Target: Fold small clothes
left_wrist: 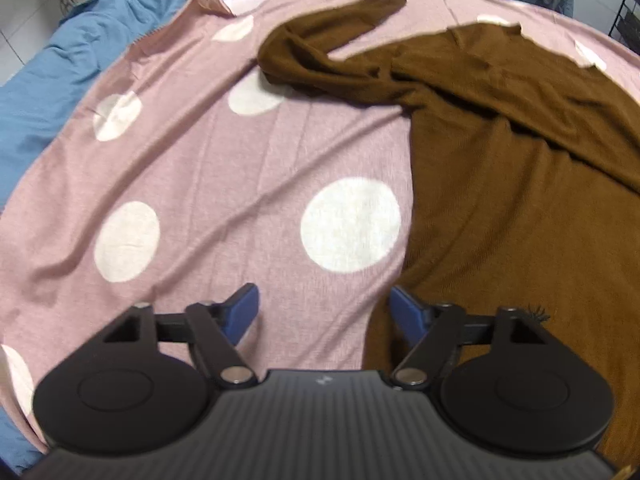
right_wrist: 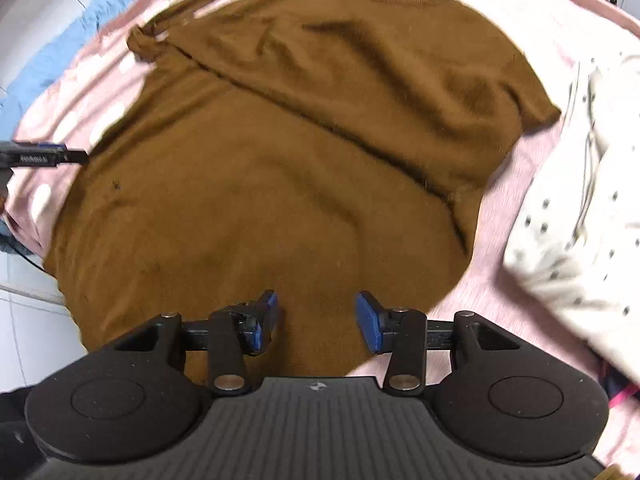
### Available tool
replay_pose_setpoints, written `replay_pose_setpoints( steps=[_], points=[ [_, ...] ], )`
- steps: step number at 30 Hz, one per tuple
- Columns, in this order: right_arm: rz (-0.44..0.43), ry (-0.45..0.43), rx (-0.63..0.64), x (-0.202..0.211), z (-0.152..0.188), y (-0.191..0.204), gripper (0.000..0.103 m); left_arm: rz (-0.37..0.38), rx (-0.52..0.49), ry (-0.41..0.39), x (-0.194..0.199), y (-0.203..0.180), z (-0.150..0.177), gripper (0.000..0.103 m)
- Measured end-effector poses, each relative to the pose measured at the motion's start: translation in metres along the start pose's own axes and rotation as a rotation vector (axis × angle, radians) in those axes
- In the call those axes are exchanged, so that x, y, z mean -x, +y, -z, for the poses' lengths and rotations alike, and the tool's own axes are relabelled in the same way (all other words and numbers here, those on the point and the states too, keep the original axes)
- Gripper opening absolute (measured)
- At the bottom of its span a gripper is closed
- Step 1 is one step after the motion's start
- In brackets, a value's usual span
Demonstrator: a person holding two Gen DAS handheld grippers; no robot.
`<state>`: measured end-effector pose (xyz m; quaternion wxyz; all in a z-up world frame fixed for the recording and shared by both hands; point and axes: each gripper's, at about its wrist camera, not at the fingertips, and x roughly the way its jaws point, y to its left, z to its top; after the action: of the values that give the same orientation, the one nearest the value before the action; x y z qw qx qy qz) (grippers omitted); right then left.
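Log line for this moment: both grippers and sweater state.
left gripper: open, empty | right gripper: open, empty | brown sweater: flat on pink dotted sheet, one sleeve folded across

Open cloth left, clutter right
Bare pink polka-dot sheet (left_wrist: 192, 168) left of the brown knit sweater (right_wrist: 256, 200); a seemingly heaped white dotted garment (right_wrist: 572, 216) crowds its right.
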<state>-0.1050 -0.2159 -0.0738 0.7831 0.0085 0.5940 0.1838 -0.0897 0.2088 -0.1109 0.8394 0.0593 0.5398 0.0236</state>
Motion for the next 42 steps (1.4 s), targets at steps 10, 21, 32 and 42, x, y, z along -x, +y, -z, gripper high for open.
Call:
replay_pose_setpoints(
  steps=[10,21,32,42],
  points=[
    [-0.098,-0.089,-0.074,0.011,-0.096,-0.001,0.075,0.023,0.011,-0.079,-0.001,-0.003,-0.032,0.085],
    [-0.22,-0.107,-0.019,-0.048,-0.277,0.061,0.075,0.026,0.118,-0.122,-0.041,0.015,-0.097,0.066],
    [-0.191,-0.104,-0.165,-0.167,-0.396,0.089,0.076,0.157,0.092,-0.134,-0.041,-0.02,-0.087,0.068],
    [-0.105,-0.076,0.126,-0.212,-0.423,0.126,0.002,0.214,0.15,-0.077,-0.054,-0.026,-0.072,0.07]
  ],
)
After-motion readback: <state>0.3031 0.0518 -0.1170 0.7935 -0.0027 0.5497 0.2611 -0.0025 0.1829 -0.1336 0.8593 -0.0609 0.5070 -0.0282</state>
